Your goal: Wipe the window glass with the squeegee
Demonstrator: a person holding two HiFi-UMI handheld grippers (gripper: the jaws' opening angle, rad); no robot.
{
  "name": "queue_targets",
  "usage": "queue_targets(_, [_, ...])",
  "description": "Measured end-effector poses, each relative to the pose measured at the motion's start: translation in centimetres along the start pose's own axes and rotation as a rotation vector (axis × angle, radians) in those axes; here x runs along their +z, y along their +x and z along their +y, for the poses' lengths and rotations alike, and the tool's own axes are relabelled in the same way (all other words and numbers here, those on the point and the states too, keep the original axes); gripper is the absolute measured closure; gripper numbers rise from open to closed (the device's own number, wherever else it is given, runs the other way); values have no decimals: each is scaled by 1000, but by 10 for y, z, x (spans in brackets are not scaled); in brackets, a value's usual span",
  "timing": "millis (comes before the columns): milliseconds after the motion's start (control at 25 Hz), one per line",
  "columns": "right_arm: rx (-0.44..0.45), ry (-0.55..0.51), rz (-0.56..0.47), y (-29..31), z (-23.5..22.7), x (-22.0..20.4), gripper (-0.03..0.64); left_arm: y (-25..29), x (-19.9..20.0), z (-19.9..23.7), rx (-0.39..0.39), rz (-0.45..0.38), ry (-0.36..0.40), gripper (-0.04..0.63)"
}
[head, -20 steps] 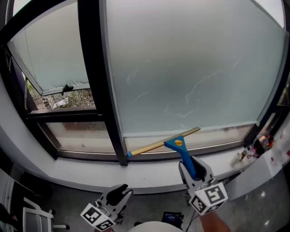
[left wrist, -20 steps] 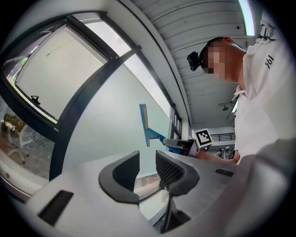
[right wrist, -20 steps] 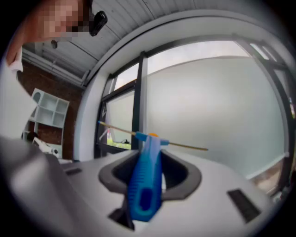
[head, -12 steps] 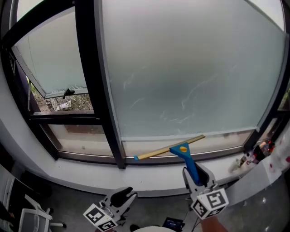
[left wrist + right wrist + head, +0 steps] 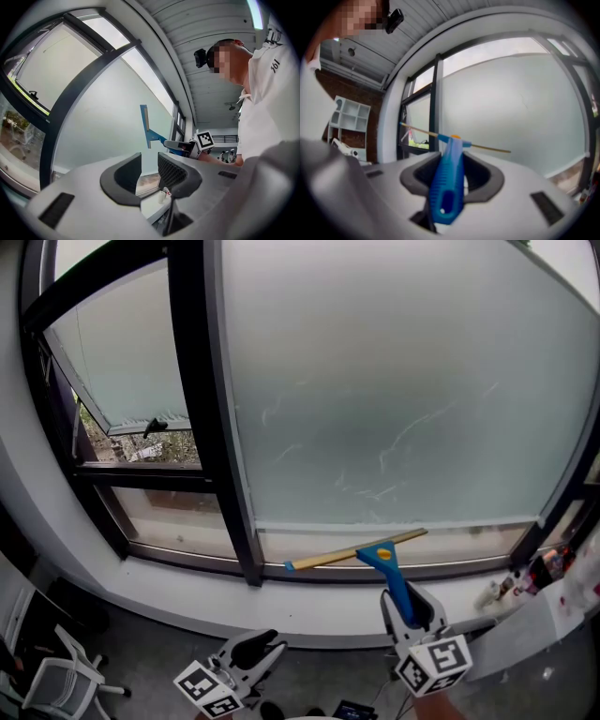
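**Item 1: squeegee** (image 5: 376,557). Blue plastic handle, orange-yellow disc at the neck, brass-coloured rail with a blue cap at its left end. The rail lies low on the window, across the clear strip beneath the frosted area. It is tilted, its left end lower and close to the foot of the black mullion (image 5: 208,409). Any maker's mark on the handle is too small to read. The left gripper view shows it side-on against the pane (image 5: 148,129).

**Item 2: right gripper** (image 5: 406,606). Both jaws are closed against the blue handle, which stands up between them and fills the gap (image 5: 451,171). The marker cube (image 5: 433,662) carries black-and-white square patterns only, no lettering.

**Item 3: left gripper** (image 5: 261,644). It is held low, below the sill and well apart from the squeegee. The jaws stand a little apart with nothing between them (image 5: 149,171). Its cube (image 5: 206,688) bears the same kind of square pattern.

**Item 4: window glass** (image 5: 403,381). A large frosted pane with faint pale streaks in its lower half, set in a dark frame.

**Item 5: side window** (image 5: 127,348). It is left of the mullion, also frosted, with a small black handle (image 5: 155,426) at its lower edge and greenery beyond.

**Item 6: sill** (image 5: 309,613). White, with a few small objects at its right end (image 5: 525,570), too blurred to name.

**Item 7: person** (image 5: 267,108). White shirt with dark print near the shoulder, seemingly digits, not surely legible.

**Item 8: white chair** (image 5: 52,681). On the floor, lower left.
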State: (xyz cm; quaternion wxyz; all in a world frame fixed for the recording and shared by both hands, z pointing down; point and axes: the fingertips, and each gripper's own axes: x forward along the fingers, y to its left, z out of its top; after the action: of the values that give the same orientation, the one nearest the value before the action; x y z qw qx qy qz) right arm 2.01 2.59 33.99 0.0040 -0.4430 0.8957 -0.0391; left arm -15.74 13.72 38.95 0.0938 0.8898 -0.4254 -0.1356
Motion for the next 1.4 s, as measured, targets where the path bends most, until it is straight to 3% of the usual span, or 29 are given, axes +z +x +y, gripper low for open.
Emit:
queue_targets(400, [18,-9,-85,2,-3,32,456,9,25,3,27,-23,106,463])
queue_targets(680, [61,-1,-146,29,14,51,456,12,57,39,39,-54,172,470])
queue_targets(1000, [-67,-83,-223,97,40,78,457,8,109,121,16,-78,213,480])
queue_targets(1400, [-167,-123,-225,176,89,105,456,10,175,207,-69,-75,239,480])
